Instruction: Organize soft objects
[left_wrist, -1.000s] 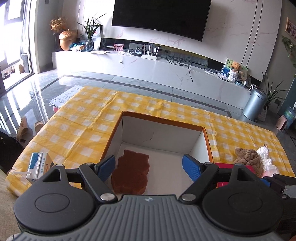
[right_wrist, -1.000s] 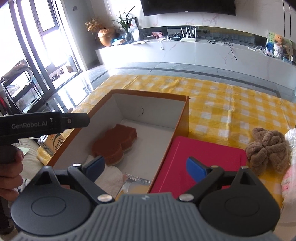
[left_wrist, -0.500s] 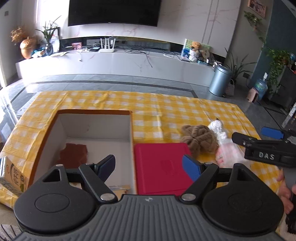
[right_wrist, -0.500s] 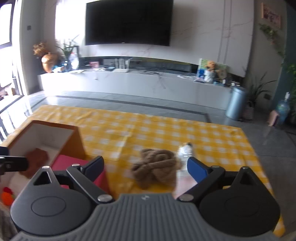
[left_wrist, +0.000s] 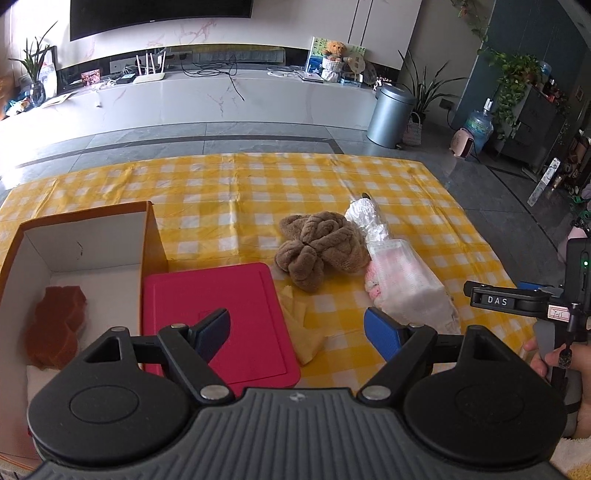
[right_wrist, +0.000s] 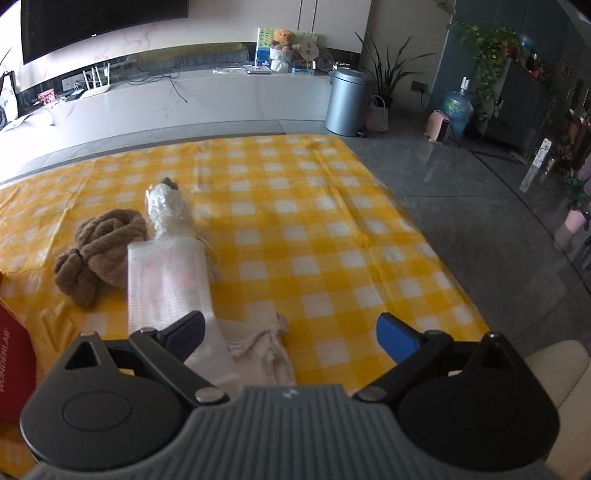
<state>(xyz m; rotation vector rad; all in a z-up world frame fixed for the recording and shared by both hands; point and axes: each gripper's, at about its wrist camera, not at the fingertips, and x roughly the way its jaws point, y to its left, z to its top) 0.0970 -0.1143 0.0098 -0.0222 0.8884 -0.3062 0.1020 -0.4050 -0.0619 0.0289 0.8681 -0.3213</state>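
Meanwhile, on a tabletop under a yellow-and-white checked cloth (left_wrist: 258, 192), two hand-held tongs hover with their blue-tipped fingers spread wide and nothing between them. The left gripper (left_wrist: 297, 330) hangs above the near edge, its left finger over a red lid (left_wrist: 207, 295) that lies flat against an open cardboard box (left_wrist: 151, 236) at the left edge. Inside the box, against its left wall, rests a rust-brown spongy piece (left_wrist: 55, 325). Beyond the far right corner of the lid sits a knotted brown plush toy (left_wrist: 319, 247), touching on its right a plastic-wrapped bundle (left_wrist: 402, 284) showing pink and white through the film. Behind the bundle, a white crinkled wrapped item (left_wrist: 364, 214) points toward the far edge.

The right gripper (right_wrist: 290, 332) is equally wide apart and holds nothing; in its own view its left finger overlaps the near end of the wrapped bundle (right_wrist: 166, 273), though contact cannot be judged. The brown plush toy (right_wrist: 98, 251) lies just left of that bundle, and a pale cloth tail (right_wrist: 266, 350) trails from the bundle toward the near edge. At the right edge of the left view, the person's right hand (left_wrist: 554, 360) grips the handle of the right tool.
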